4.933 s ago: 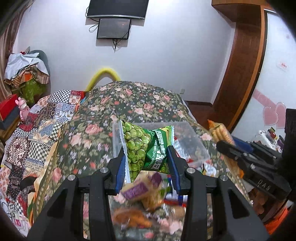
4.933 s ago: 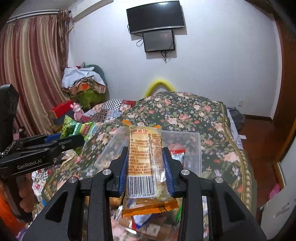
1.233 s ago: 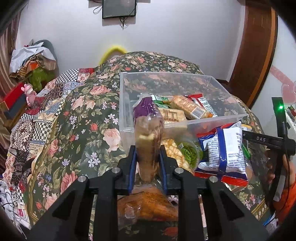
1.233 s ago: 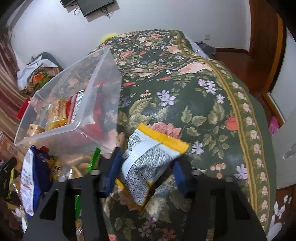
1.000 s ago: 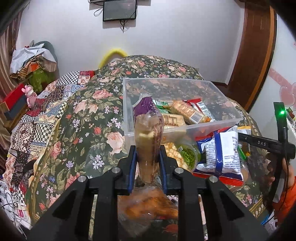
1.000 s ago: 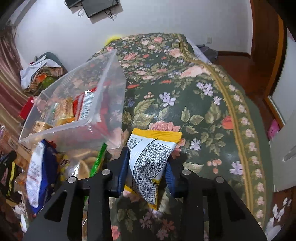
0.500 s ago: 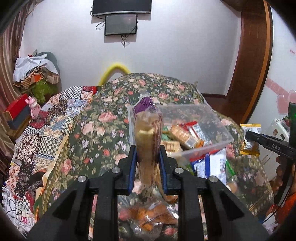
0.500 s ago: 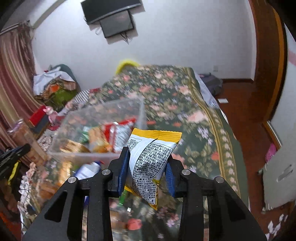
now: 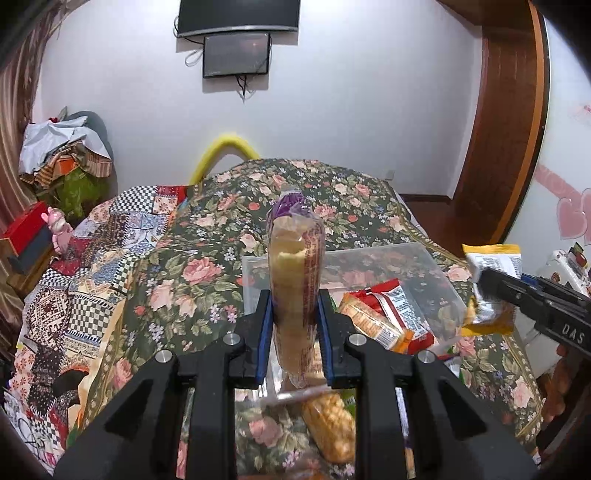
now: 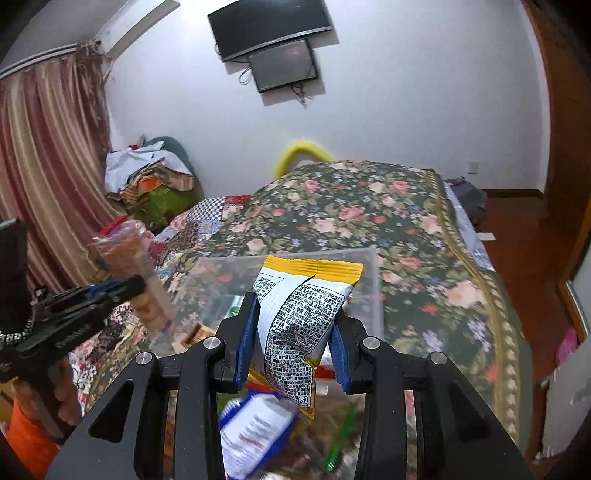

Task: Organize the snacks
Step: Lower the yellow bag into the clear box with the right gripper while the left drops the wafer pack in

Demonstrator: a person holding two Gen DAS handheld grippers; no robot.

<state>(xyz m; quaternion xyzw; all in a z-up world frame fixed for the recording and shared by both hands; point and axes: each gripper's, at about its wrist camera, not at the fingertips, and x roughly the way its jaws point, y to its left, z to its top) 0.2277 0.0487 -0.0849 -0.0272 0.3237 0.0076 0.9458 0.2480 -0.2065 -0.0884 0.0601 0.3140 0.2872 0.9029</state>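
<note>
While both tools hang above the bed, I see my left gripper [image 9: 294, 336] clamped narrowly on a tall clear plastic sleeve of pale round biscuits with a purple twisted top [image 9: 295, 280], which stands upright between the blue pads. Below it, on the bedspread, lies a loose clear pack of golden puffed snacks [image 9: 330, 428]. My right gripper [image 10: 293, 341] is closed on a white and yellow foil snack packet covered in black print [image 10: 301, 306], its yellow crimped edge pointing up and away from me. Under that packet I make out a blurred blue and white snack bag [image 10: 255, 428] and something thin and green [image 10: 338, 443] that I cannot identify.

Just beyond both tools sits the clear rectangular plastic storage bin [image 9: 439, 273], open at the top. Inside it I see an orange wrapped biscuit bar [image 9: 373, 325] lying beside a red and white snack pouch [image 9: 397, 304]. The bin rests on the dark green floral bedspread [image 9: 332, 199], which runs back to a yellow curved foam tube [image 9: 221, 151] at the far end. To the left lies a patchwork checked quilt [image 9: 110, 243]. On the white wall hang a black television [image 9: 238, 16] and a smaller dark screen [image 9: 236, 53] under it.
</note>
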